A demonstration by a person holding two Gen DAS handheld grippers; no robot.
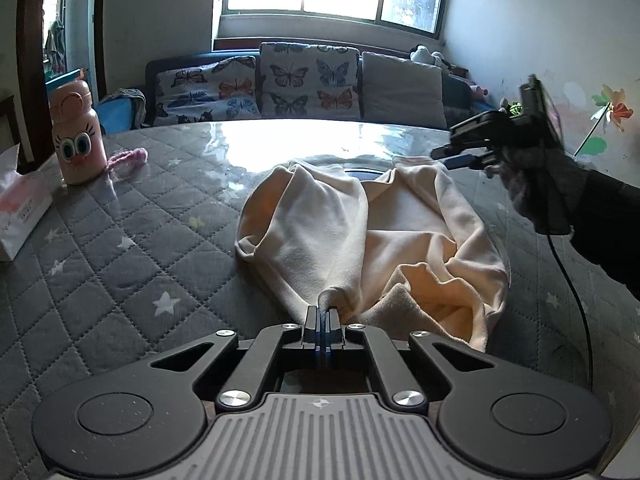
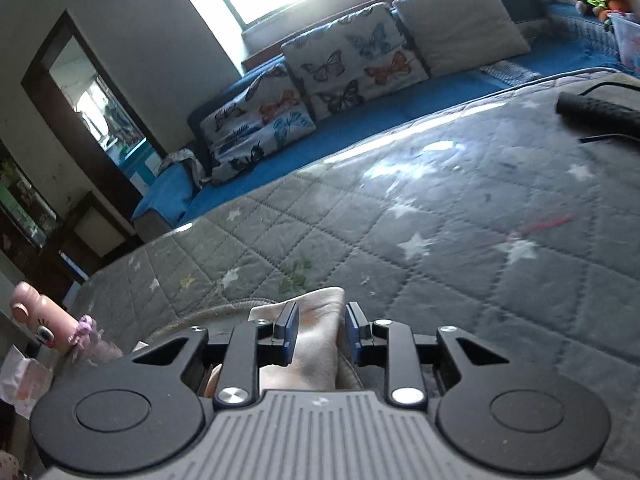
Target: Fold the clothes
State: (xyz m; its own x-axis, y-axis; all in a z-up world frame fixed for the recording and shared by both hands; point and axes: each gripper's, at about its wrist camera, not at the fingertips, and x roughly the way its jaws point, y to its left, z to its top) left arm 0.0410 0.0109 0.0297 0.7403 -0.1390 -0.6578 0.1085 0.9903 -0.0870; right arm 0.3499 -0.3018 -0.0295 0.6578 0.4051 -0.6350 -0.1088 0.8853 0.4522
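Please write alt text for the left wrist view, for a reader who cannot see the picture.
The left gripper, its fingers shut, pinches an edge of a cream garment that lies crumpled on a grey quilted cover with stars. At the right, a gloved hand holds the right gripper above the garment's far corner. A pink bottle stands at the left.

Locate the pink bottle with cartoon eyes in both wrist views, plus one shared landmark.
Left wrist: pink bottle stands upright at the far left on the quilted grey cover, beside the tissue pack.
Right wrist: pink bottle at the lower left edge, appearing tilted and partly cut off.
Shared landmark: the butterfly-print cushions under the window.
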